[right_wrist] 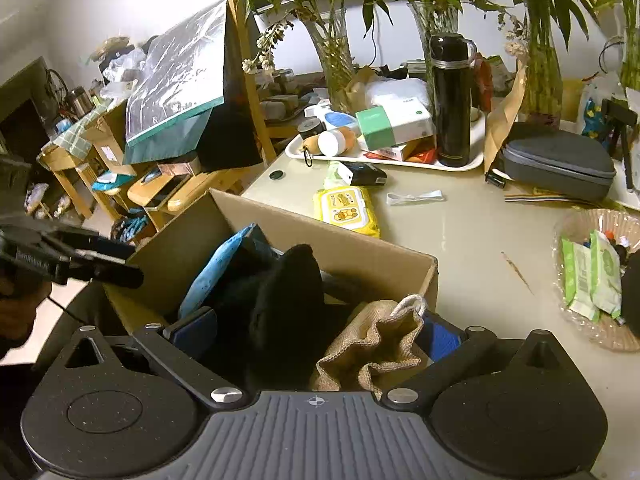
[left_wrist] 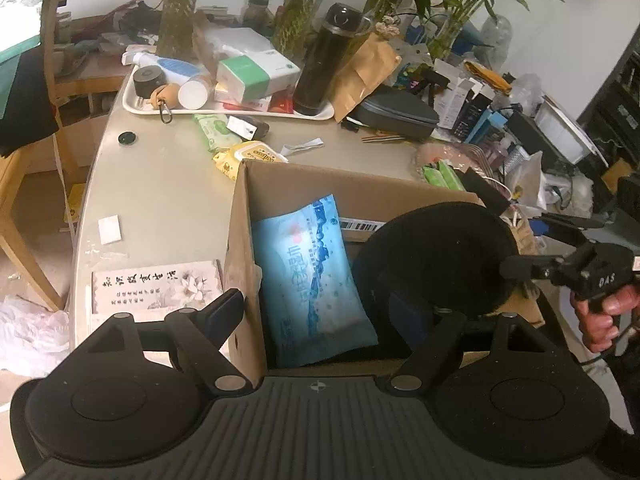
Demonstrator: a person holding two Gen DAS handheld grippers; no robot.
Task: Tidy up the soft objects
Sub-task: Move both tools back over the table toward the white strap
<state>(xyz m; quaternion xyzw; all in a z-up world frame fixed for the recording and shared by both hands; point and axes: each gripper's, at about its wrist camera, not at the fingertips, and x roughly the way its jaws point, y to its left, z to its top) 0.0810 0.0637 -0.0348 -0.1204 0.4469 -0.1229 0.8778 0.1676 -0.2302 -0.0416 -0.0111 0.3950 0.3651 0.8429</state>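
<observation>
The left gripper (left_wrist: 320, 300) stands with jaws wide apart, empty, over the near edge of the brown cardboard box (left_wrist: 240, 240). The right gripper (right_wrist: 320, 332) has its jaws around a black soft fabric piece (right_wrist: 288, 300) and tan burlap drawstring pouch (right_wrist: 376, 344) inside the box; whether they press it, I cannot tell. A light-blue plastic wipes pack (left_wrist: 316, 280) leans at the box's left. A yellow wipes pack (right_wrist: 346, 208) lies on the table (right_wrist: 460, 232) beyond.

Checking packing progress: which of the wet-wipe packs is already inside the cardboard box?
The blue pack, leaning against the wall of the cardboard box. The yellow pack and the green pack lie outside it, on the table.
</observation>
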